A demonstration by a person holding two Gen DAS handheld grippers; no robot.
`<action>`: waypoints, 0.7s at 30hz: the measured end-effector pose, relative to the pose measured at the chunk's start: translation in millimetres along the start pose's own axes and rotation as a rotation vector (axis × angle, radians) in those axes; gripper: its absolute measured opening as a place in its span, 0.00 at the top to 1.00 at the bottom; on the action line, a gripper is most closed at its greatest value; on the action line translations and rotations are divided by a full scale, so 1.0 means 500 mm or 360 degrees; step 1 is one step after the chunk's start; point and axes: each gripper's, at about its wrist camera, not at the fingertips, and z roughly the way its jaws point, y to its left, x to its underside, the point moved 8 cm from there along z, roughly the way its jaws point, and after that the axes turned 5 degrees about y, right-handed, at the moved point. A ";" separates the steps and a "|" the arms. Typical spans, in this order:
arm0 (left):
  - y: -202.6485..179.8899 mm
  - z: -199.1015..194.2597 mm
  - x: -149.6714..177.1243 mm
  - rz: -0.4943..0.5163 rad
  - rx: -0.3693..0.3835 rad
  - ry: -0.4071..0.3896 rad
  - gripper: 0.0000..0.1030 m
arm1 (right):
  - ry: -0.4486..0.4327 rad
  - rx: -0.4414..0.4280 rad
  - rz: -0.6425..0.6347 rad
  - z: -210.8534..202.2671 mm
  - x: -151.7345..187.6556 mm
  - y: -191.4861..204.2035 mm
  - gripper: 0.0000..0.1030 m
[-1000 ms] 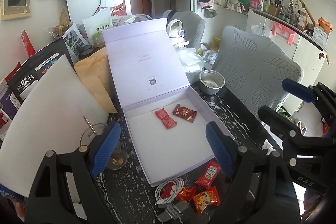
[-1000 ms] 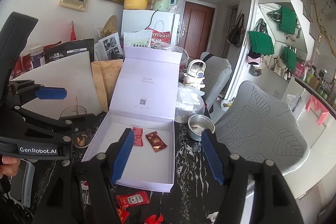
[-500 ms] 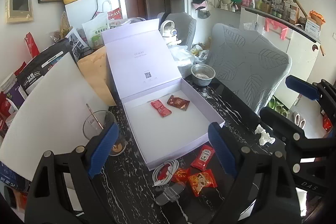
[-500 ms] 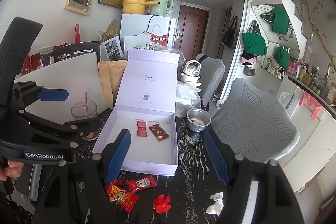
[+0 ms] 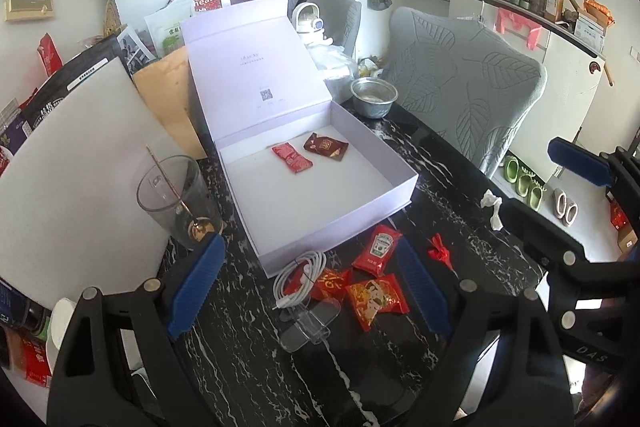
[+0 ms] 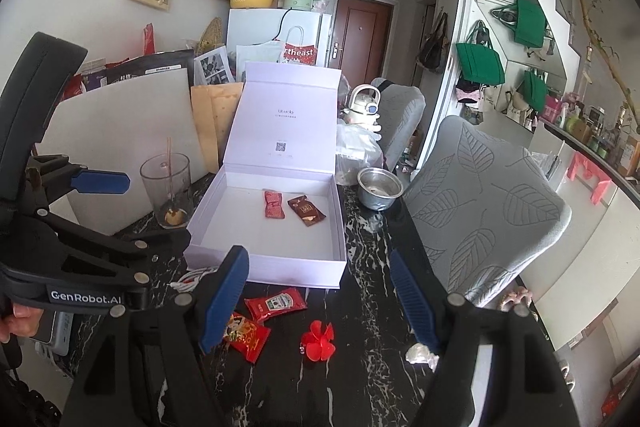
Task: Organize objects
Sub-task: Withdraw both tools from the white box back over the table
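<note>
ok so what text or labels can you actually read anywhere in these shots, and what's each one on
"GenRobot.AI" on the left gripper's black body.
"DAS" on the right gripper's frame.
"rtheast" (cut off) on the red and white paper bag by the fridge.
Box lid: a QR code and small print, too faint to read.
Ketchup packet: label too small to read.
Black bag: white label, unreadable.

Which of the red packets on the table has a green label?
The red ketchup sachet nearest the white box's front wall; the other two show yellow print.
</note>
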 end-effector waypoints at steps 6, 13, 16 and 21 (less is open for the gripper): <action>-0.008 0.026 0.044 -0.0021 0.0063 0.0071 0.15 | 0.0034 -0.0023 0.0036 0.011 0.038 0.005 0.28; -0.006 0.056 0.092 -0.0045 0.0084 0.0130 0.15 | 0.0097 -0.0065 0.0083 0.037 0.096 0.016 0.28; -0.003 0.070 0.115 -0.0052 0.0086 0.0167 0.15 | 0.0137 -0.0085 0.0122 0.056 0.123 0.016 0.28; 0.005 0.088 0.138 -0.0098 0.0122 0.0188 0.15 | 0.0188 -0.0125 0.0191 0.078 0.165 0.021 0.28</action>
